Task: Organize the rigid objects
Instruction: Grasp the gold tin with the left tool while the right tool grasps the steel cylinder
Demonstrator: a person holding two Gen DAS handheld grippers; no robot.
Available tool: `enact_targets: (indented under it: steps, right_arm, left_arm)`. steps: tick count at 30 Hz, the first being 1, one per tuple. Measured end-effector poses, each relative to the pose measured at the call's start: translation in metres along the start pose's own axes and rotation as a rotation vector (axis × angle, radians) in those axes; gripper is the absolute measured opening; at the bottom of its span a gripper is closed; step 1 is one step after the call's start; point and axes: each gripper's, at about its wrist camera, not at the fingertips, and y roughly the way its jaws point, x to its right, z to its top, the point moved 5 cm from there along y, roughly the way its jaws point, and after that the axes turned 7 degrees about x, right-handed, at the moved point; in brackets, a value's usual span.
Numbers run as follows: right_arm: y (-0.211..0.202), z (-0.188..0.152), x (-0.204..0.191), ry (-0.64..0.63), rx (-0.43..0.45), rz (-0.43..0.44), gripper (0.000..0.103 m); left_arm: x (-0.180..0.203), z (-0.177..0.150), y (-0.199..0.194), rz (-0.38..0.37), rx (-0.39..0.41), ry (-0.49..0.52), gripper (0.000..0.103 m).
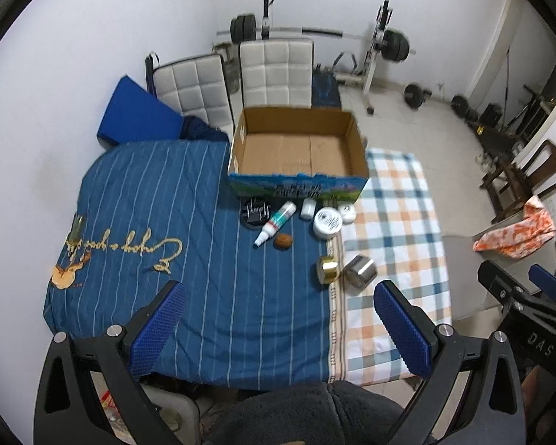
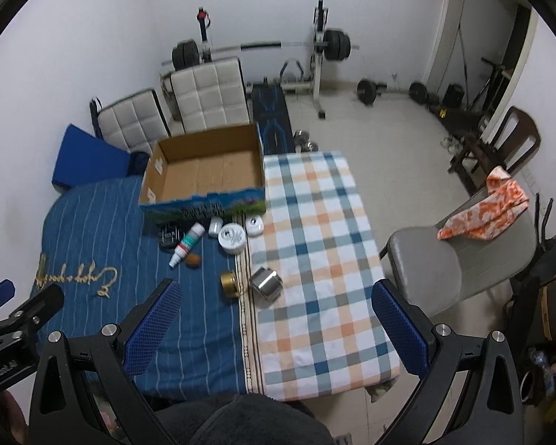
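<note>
Both grippers are held up high over the near edge of the table, and nothing is gripped yet.

From the left wrist view, the left gripper (image 1: pixel 278 315) is seen with its blue pads wide apart and empty. Ahead of it and a little to its right, the gold tin (image 1: pixel 328 267) and the silver cup (image 1: pixel 360 270) are found lying on their sides, just beside each other. Farther ahead, the spray bottle (image 1: pixel 276 221) is laid slanting, with its thin tip toward the gripper and to the left. The walnut (image 1: pixel 282 241) is set just beside that tip. The white jar (image 1: pixel 327 222) is placed farther on, near the cardboard box (image 1: pixel 296 181), which is open and looks empty.

From the right wrist view, the right gripper (image 2: pixel 276 311) is also seen spread open with nothing in it. The silver cup (image 2: pixel 266 282) is found straight ahead, almost between the pads. The gold tin (image 2: pixel 230 282) is a bit to the left. The cardboard box (image 2: pixel 204 200) is far ahead and to the left.

The silver cup is judged to be nearer the right gripper, so a forward reach is called for there.
</note>
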Motion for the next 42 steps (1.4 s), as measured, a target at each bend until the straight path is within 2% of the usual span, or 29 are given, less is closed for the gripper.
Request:
enact_targets:
  steps: [4, 7, 14, 16, 18, 20, 24, 25, 28, 32, 35, 38, 41, 42]
  right_arm:
    - [0.064, -0.01, 0.009, -0.009, -0.098, 0.007, 0.103]
    - [0.132, -0.024, 0.012, -0.062, -0.189, 0.012, 0.103]
    - [0.295, -0.083, 0.003, -0.194, -0.431, 0.048, 0.103]
    - [0.327, -0.096, -0.002, -0.224, -0.474, 0.05, 0.1]
    - [0.354, -0.109, -0.011, -0.259, -0.518, 0.065, 0.099]
    - [0.371, -0.121, -0.019, -0.287, -0.564, 0.081, 0.098]
    - [0.394, -0.137, -0.024, -0.323, -0.626, 0.099, 0.07]
    - [0.398, -0.141, -0.025, -0.309, -0.646, 0.126, 0.068]
    - [0.401, -0.144, -0.02, -0.272, -0.643, 0.14, 0.068]
    - [0.404, -0.145, -0.002, -0.187, -0.66, 0.082, 0.068]
    - [0.407, -0.147, 0.002, -0.135, -0.665, 0.103, 0.069]
    - [0.408, -0.151, 0.005, -0.123, -0.669, 0.131, 0.069]
    - [0.408, -0.15, 0.013, -0.1, -0.69, 0.156, 0.069]
    - [0.407, -0.145, 0.017, -0.101, -0.694, 0.159, 0.069]
  left_arm:
    - [0.005, -0.006, 0.059, 0.037, -0.073, 0.025, 0.103]
    - [0.008, -0.012, 0.104, 0.054, -0.139, 0.024, 0.103]
    - [0.022, -0.034, 0.219, 0.102, -0.319, 0.035, 0.103]
    - [0.025, -0.043, 0.248, 0.117, -0.378, 0.032, 0.103]
    - [0.028, -0.048, 0.267, 0.101, -0.414, 0.015, 0.103]
    - [0.028, -0.053, 0.283, 0.109, -0.44, 0.0, 0.103]
    - [0.032, -0.058, 0.307, 0.078, -0.49, -0.049, 0.103]
    - [0.035, -0.06, 0.312, 0.059, -0.505, -0.064, 0.103]
    - [0.041, -0.061, 0.328, 0.033, -0.538, -0.101, 0.103]
    - [0.051, -0.067, 0.35, -0.006, -0.59, -0.129, 0.103]
    - [0.059, -0.075, 0.37, -0.03, -0.64, -0.149, 0.103]
    - [0.068, -0.083, 0.387, -0.022, -0.669, -0.123, 0.102]
    - [0.08, -0.092, 0.404, 0.002, -0.695, -0.054, 0.08]
    - [0.083, -0.095, 0.407, -0.002, -0.701, -0.043, 0.064]
